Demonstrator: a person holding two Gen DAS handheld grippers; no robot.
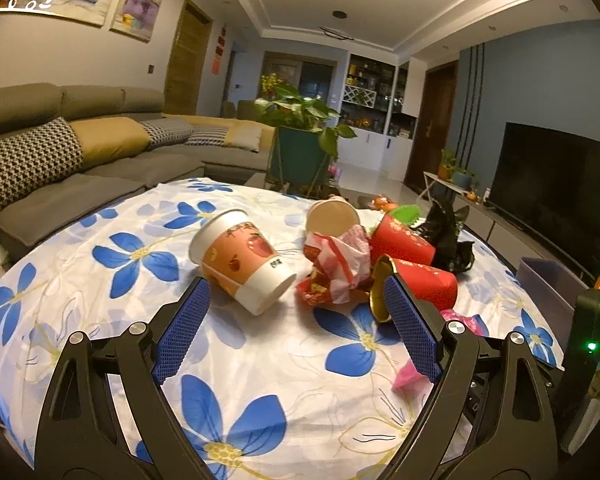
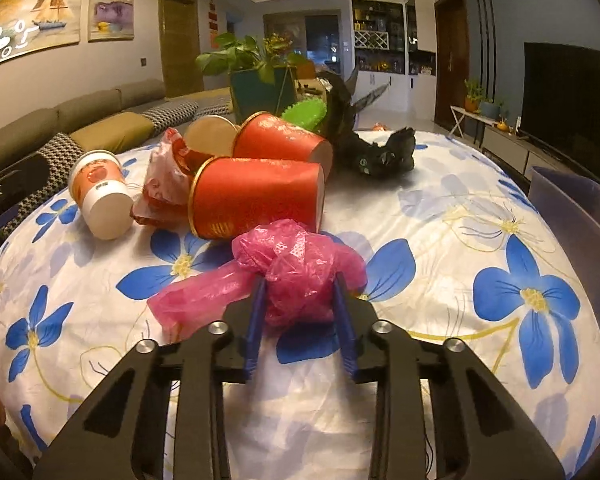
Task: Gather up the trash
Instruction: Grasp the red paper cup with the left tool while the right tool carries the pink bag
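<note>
Jaws of the right gripper point(image 2: 300, 284) pinch a crumpled, translucent pink plastic bag point(image 2: 296, 264) lying on the flower-print surface point(image 2: 440, 240), while the left gripper point(image 1: 296, 300) hangs wide and empty. Just behind the bag lie two tipped red paper cups point(image 2: 256, 196), a red-and-white wrapper point(image 2: 164, 184), a white-and-orange cup point(image 2: 100, 192) and a black bag point(image 2: 380, 152); a grey bin point(image 2: 576, 216) stands at the right.

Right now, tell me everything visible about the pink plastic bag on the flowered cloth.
The pink plastic bag is thin, translucent film, crumpled into a loose wad with a flatter tail trailing to the picture's left. It lies on the flowered tablecloth, just in front of the nearer red cup, whether touching it is unclear. The right gripper has its blue pads pressed on the wad's two sides. In the left wrist view only pink scraps show.
</note>
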